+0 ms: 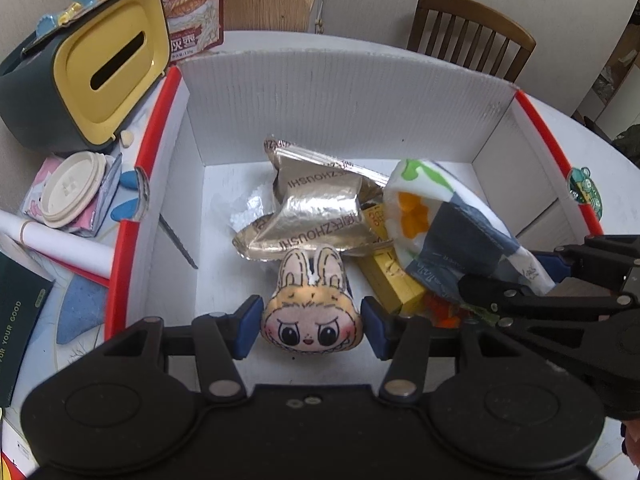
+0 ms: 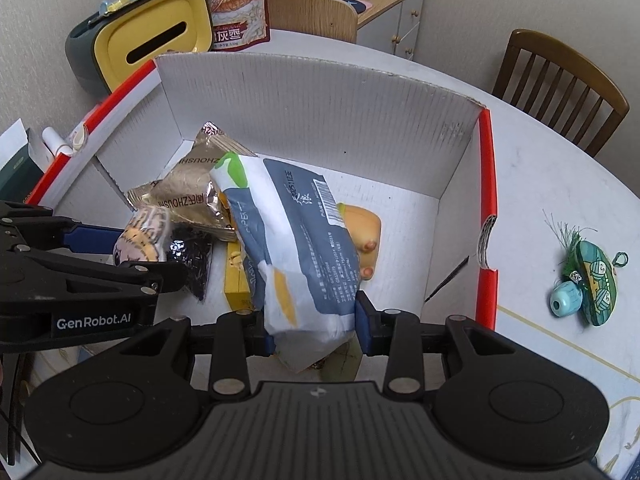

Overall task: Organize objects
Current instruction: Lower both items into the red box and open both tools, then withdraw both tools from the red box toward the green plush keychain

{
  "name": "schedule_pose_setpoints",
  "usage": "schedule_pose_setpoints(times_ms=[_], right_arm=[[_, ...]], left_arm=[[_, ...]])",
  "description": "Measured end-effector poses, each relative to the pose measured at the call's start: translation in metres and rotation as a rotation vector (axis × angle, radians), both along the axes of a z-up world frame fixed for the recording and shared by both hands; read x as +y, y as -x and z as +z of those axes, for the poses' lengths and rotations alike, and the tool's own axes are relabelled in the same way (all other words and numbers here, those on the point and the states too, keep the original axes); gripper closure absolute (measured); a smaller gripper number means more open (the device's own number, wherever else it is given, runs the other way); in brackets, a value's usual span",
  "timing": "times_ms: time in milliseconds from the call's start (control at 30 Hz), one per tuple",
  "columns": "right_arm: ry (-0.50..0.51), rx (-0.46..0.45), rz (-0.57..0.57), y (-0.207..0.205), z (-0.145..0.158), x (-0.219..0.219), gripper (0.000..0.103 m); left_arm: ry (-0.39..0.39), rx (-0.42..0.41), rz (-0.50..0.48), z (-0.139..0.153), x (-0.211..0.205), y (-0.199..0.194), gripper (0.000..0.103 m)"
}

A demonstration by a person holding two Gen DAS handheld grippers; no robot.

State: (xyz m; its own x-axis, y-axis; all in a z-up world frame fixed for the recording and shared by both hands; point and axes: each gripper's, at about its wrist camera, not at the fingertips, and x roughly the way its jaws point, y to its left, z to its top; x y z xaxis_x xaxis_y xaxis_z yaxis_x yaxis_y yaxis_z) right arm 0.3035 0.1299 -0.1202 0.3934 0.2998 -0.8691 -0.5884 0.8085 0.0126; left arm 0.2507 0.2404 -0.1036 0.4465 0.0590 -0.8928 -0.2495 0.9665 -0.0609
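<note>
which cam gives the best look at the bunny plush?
Left wrist: the bunny plush sits face-on between the left gripper jaws, ears and face fully visible. Right wrist shows only its side, partly hidden behind the left gripper.

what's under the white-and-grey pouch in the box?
Under the pouch, held by the right tongs: part of a yellow box and a tan rounded toy in the cardboard box. Whatever else lies beneath is covered.
</note>
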Motion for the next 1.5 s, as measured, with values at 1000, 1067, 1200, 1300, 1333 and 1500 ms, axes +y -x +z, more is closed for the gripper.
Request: schedule_pose_setpoints(times_ms=[1000,1067,1200,1300,1333,1500], right_arm=[[-0.076,-0.004,0.016,0.018,0.027,-0.015,0.048],[-0.082,-0.007,0.015,0.020,0.031,-0.019,0.045],[-0.091,-0.017,0.016,0.026,0.038,-0.025,0.044],[-0.098,-0.024,0.017,0.031,0.044,-0.029,0.044],[-0.102,-0.026,0.016,0.032,0.046,-0.030,0.043],[-0.116,-0.040,0.015,0.040,0.056,-0.038,0.043]], left_arm=[[0.016,-0.010,-0.005,0.000,-0.004,0.001,0.032],[0.014,-0.022,-0.006,0.006,-0.005,0.005,0.030],[0.009,-0.045,-0.008,0.018,-0.008,0.010,0.027],[0.009,-0.061,-0.008,0.026,-0.009,0.014,0.026],[0.011,-0.066,-0.009,0.028,-0.009,0.016,0.026],[-0.004,-0.094,-0.024,0.040,-0.014,0.023,0.026]])
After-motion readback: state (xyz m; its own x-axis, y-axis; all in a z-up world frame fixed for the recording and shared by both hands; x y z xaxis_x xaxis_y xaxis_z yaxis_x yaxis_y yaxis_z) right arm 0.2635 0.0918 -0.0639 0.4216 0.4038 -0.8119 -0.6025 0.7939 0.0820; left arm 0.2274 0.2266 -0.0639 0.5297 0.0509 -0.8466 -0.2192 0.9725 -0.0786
